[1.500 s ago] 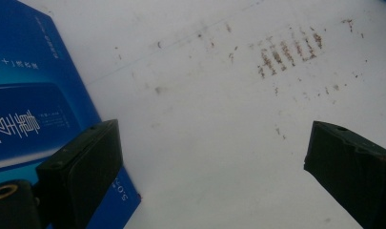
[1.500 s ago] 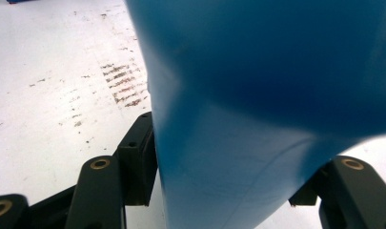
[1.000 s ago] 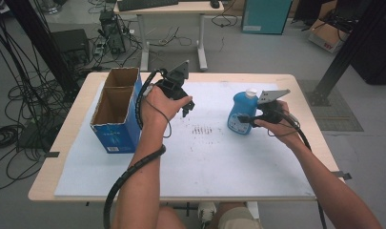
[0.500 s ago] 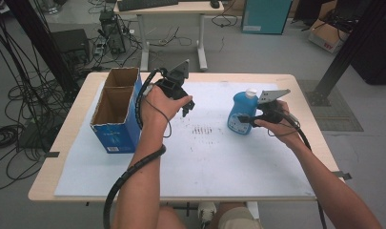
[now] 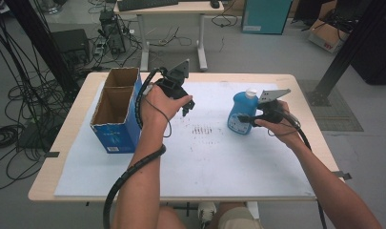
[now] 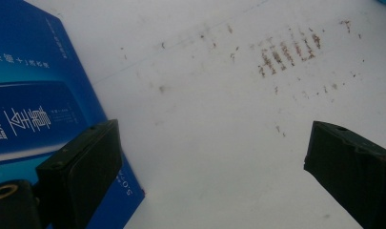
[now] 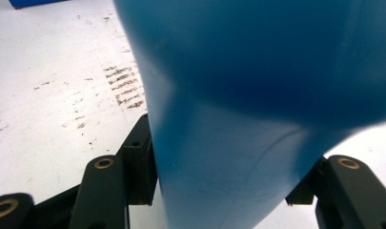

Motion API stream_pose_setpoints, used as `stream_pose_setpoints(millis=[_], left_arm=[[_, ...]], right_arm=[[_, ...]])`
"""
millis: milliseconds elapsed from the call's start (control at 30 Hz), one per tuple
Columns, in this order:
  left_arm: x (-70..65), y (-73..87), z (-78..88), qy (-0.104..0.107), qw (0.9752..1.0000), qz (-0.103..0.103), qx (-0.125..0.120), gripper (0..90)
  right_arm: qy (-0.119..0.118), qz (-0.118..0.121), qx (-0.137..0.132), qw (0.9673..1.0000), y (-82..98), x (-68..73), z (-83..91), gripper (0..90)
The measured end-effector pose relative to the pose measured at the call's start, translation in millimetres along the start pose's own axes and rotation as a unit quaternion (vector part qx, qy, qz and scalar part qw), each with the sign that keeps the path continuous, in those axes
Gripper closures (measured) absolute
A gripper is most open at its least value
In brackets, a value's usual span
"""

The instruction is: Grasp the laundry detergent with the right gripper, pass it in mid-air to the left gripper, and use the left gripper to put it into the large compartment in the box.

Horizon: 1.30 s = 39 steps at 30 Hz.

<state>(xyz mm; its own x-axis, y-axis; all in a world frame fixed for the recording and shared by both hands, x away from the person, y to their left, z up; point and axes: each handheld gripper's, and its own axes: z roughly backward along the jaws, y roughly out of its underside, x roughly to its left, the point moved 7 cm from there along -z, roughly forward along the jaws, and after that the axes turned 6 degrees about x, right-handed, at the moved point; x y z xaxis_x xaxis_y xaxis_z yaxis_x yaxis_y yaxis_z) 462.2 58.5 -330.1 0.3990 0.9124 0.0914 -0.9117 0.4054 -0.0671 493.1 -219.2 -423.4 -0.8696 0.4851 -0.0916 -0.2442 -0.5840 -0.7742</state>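
Desk (image 5: 286, 181): white sheet with brown scuff marks (image 5: 203, 130) at its middle, cables on the floor around.
Bottle (image 5: 241, 113): blue, white cap, upright on your right half of the desk.
Right tongs (image 5: 242, 119): your jaws press both sides of the bottle (image 7: 238, 143).
Left tongs (image 6: 214, 157): spread wide, holding nothing, above the sheet.
Box (image 5: 115, 110): open blue carton, just left of your left hand (image 5: 159, 102).

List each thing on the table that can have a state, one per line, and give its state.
Blue bottle: upright on the table, white cap on, gripped by the right claw.
Cardboard box: upright, top open, two compartments, nothing visible inside.
Right claw: shut on the blue bottle, jaws just closing.
Left claw: open, nothing between its jaws, above the white sheet.
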Motion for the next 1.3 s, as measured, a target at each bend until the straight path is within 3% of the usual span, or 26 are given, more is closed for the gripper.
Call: stream_pose_setpoints(millis=[1300], left_arm=[[1.7,2.3,3.4,-0.003,1.0,-0.001,0.0,5.7]], right_arm=[[-0.002,-0.002,-0.003,1.0,-0.4,-0.6,0.0,43.7]])
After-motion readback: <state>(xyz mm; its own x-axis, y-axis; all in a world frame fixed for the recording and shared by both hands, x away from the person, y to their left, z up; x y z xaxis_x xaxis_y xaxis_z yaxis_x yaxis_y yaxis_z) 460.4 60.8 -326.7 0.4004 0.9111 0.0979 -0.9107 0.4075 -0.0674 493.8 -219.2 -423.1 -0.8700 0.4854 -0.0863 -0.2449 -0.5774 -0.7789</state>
